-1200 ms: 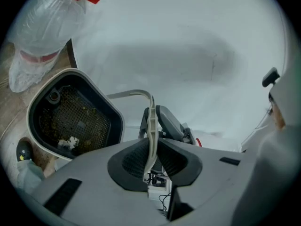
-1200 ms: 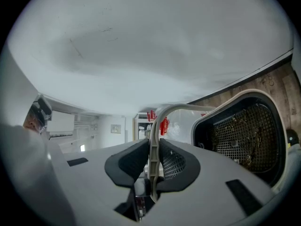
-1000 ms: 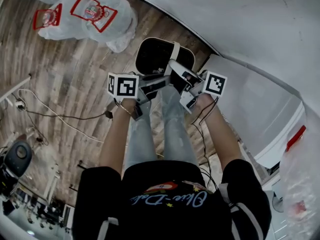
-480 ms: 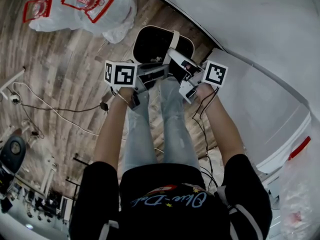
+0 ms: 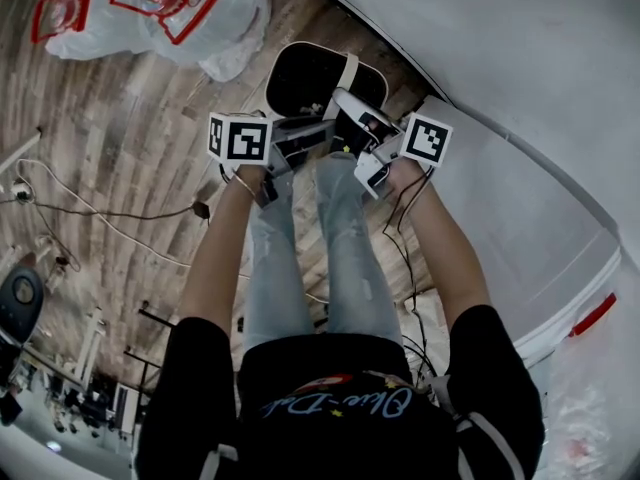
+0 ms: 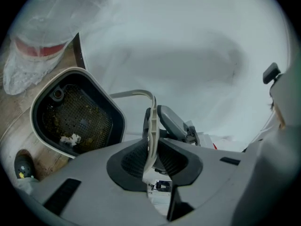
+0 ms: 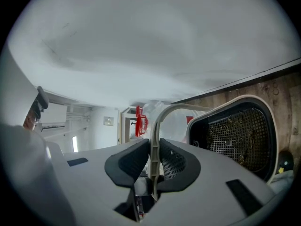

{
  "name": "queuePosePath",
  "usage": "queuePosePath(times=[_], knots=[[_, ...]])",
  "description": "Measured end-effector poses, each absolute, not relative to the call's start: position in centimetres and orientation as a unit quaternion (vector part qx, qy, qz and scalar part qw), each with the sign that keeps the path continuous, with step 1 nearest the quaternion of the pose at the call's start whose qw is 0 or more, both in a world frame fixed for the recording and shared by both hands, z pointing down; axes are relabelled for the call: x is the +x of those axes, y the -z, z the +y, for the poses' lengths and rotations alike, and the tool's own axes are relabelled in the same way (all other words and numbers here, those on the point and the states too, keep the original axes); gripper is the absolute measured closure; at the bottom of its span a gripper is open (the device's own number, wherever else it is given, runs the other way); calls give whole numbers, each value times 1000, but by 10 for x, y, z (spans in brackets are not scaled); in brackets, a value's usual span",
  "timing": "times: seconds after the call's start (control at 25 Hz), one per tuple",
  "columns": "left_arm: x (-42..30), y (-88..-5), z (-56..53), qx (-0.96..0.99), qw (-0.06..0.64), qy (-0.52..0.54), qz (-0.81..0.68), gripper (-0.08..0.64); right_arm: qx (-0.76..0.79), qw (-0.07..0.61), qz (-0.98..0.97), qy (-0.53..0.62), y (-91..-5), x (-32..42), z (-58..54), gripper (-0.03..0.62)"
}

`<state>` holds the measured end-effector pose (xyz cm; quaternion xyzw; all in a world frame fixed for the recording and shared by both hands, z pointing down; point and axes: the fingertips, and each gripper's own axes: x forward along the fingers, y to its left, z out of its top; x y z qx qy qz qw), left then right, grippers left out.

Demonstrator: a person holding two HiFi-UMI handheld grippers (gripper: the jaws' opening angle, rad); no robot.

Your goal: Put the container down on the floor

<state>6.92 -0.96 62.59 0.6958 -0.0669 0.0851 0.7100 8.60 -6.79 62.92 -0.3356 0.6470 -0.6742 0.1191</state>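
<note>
2 grippers (left (image 6: pixel 150 147), right (image 7: pixel 154 161)) pinch container (image 5: pixel 303 78) handle (image 6: pixel 134 93).

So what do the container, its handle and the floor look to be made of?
Cream-rimmed dark container: likely moulded plastic, with a smooth matte rim. Its inner lining shows a fine grid, probably dark metal mesh.
Pale curved handle: a thin, smooth strip that looks like plastic.
Brown plank floor: visible grain and seams, so wood or laminate.
</note>
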Motion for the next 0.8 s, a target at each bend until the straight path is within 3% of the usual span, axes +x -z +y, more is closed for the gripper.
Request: queuePosePath(times=[0.8], knots=[[86, -712, -26, 683, 719, -76, -103, 491, -355, 64, 643, 676, -715, 99, -85, 532]])
